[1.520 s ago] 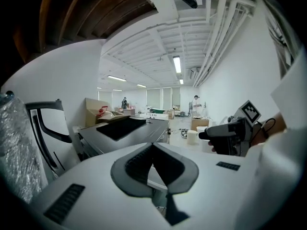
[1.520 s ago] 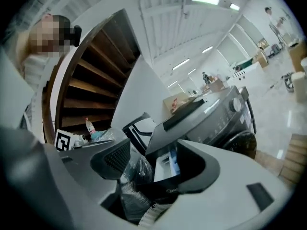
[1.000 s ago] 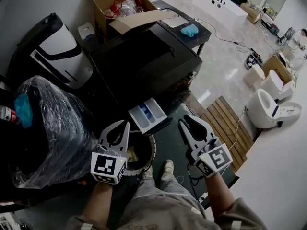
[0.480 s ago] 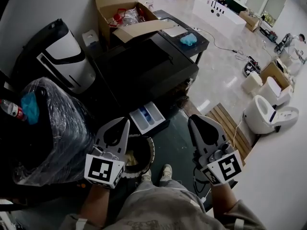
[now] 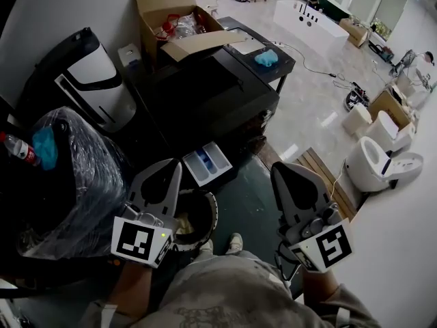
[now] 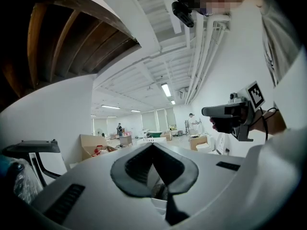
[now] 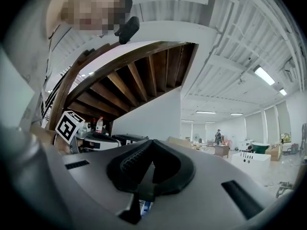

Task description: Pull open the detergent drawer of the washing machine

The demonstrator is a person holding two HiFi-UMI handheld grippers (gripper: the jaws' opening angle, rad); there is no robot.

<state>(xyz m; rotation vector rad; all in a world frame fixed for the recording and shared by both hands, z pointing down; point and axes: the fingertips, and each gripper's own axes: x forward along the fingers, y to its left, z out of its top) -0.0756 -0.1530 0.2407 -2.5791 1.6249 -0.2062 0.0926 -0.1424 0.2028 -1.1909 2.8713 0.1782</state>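
Pale glossy floor (image 5: 311, 104) beyond. Plastic-wrapped bundle (image 5: 75, 183) at left, then left gripper (image 5: 177, 162), jaws together, empty. Detergent drawer (image 5: 207, 162) standing pulled out of black washing machine (image 5: 212, 94), between both grippers. Right gripper (image 5: 276, 167) likewise pinched closed, holding nothing.

A black washing machine (image 5: 205, 94) stands with its white detergent drawer (image 5: 207, 164) pulled out. Nearer the camera, the left gripper (image 5: 177, 164) and right gripper (image 5: 275, 169) point toward it, well apart, jaws together, holding nothing.
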